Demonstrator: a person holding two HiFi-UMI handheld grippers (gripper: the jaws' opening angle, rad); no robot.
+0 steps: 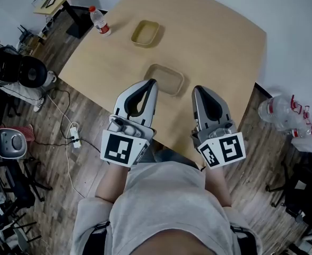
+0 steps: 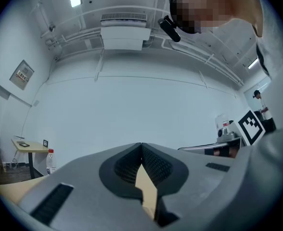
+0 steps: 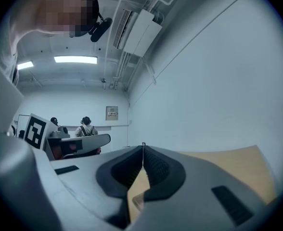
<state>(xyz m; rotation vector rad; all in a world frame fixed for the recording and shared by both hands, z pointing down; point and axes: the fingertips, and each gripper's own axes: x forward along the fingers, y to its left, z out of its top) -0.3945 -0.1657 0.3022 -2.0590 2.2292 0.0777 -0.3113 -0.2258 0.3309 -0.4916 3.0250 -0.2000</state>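
Pale wooden table [image 1: 225, 47] bears the left gripper [image 1: 153, 81] and right gripper [image 1: 198, 88], both with jaws pressed together on nothing. They flank a shallow tan tray [image 1: 166, 66]. A smaller tray [image 1: 157, 33] and a water bottle [image 1: 100, 21] lie beyond.

Near tray [image 1: 169, 79] on table [image 1: 219, 41], centre front; small tray [image 1: 145, 33] behind it; bottle [image 1: 100, 21] left of small tray.

Table [image 1: 225, 47] carries near tray [image 1: 165, 79], far tray [image 1: 145, 33] (smaller), bottle [image 1: 100, 21].
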